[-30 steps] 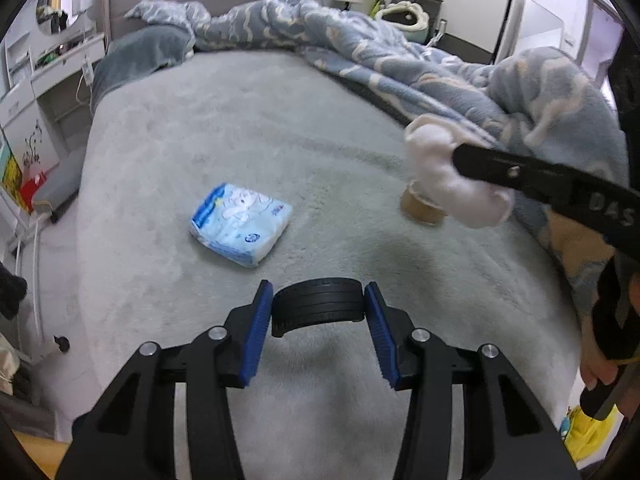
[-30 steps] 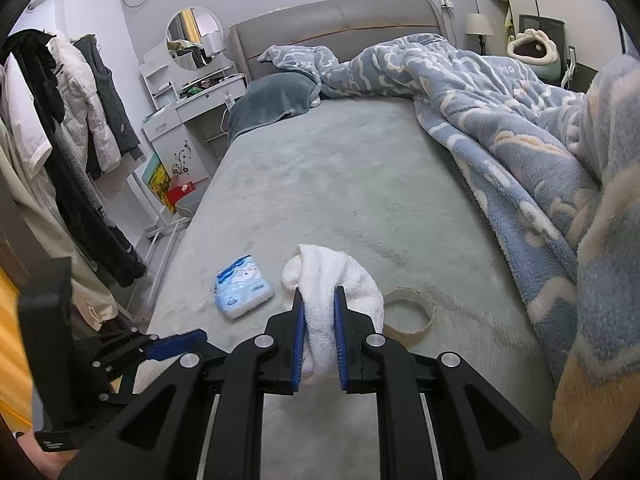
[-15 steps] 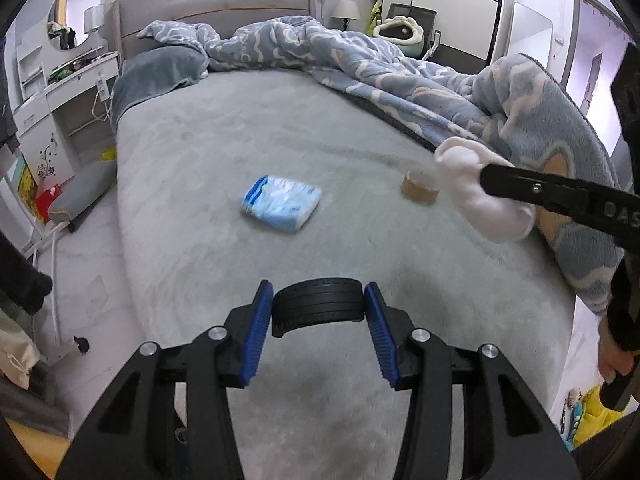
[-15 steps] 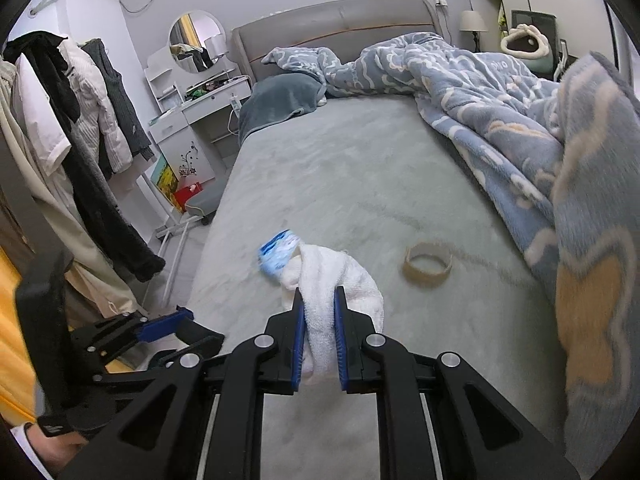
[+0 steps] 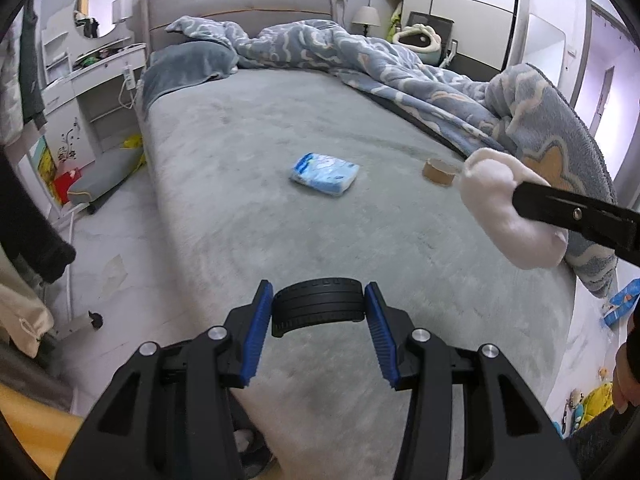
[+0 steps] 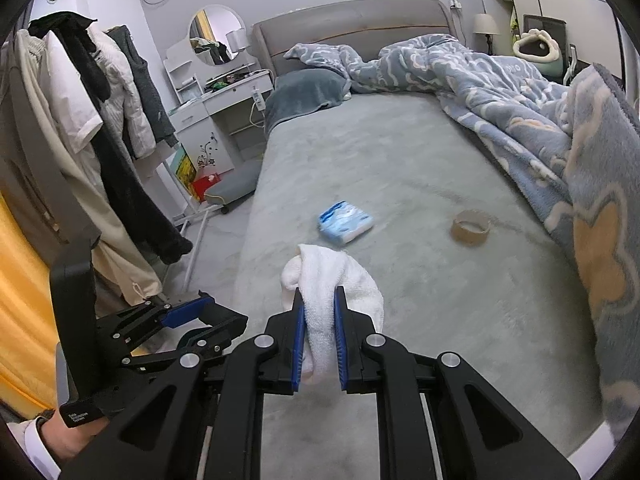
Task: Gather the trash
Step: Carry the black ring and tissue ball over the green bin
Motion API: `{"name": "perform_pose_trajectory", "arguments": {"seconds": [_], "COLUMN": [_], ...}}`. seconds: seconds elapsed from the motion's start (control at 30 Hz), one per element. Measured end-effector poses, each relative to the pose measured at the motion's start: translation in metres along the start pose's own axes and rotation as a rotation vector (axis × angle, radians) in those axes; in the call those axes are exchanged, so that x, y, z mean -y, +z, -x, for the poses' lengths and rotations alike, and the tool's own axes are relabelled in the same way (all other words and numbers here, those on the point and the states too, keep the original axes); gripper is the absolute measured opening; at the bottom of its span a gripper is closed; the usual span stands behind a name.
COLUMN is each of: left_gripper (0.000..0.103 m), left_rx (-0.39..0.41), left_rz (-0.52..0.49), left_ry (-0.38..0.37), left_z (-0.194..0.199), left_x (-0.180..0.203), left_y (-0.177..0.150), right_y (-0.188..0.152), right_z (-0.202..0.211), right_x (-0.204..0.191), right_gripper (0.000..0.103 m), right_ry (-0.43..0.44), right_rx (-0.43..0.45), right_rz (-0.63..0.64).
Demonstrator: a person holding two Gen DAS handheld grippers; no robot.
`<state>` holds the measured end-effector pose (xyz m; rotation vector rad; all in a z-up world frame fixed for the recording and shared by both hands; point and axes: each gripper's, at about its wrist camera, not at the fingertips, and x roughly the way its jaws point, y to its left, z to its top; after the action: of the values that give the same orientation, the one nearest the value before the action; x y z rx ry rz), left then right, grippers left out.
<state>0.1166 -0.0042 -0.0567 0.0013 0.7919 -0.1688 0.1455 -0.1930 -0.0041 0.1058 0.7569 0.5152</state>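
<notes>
Two items in hand, two left lying on the bed [image 6: 400, 184]. Right gripper [image 6: 318, 320] with jaws clamped on a white sock [image 6: 336, 276], low centre of the right-wrist frame; left gripper [image 5: 318, 312] with jaws pressed on a black tape roll [image 5: 318, 308], low centre of the left-wrist frame. Neither load touching the cover.

Still on the grey cover: a blue tissue pack [image 6: 346, 222] at mid-frame and a brown tape ring [image 6: 471, 227] to its right, near the edge of the blue blanket [image 6: 520, 96]. No bin or bag in either view; perhaps out of frame below or behind.

For the carry, worth doing as follows:
- Keep the squeeze on the sock steady; soft cloth, bunched, likely to slip if the grip eases.
- Keep the roll gripped across its width, level, so as not to let it twist out.
- Move both hands apart enough to avoid the sock brushing the left gripper.
- Release only once over the container, low, one hand at a time.
- Return afterwards for the pack and the ring.
</notes>
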Motion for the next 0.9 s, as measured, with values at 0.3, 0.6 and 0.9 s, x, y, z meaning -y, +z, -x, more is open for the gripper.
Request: {"name": "perform_pose_trajectory", "arguments": {"seconds": [0.3,0.6,0.9], "left_gripper": [0.050,0.050,0.051], "left_rx": [-0.023,-0.062,-0.165], "left_rz": [0.081,0.152,0.206], "left_ry": [0.053,0.113,0.170], "left_z": [0.015,0.017,0.003], "left_x": [-0.039,-0.083,-0.119], "left_y": [-0.023,-0.052,-0.082], "right_y": [-0.011,-0.013,-0.022], "right_z": [-0.008,-0.023,-0.054], "right_x": [-0.036,-0.079,-0.122], "right_gripper": [0.014,0.014,0.014], "right_ry": [0.051,0.108,0.157], "right_rx": [-0.024,-0.064,-0.139], "right_rz": [0.024,0.066,0.118]}}
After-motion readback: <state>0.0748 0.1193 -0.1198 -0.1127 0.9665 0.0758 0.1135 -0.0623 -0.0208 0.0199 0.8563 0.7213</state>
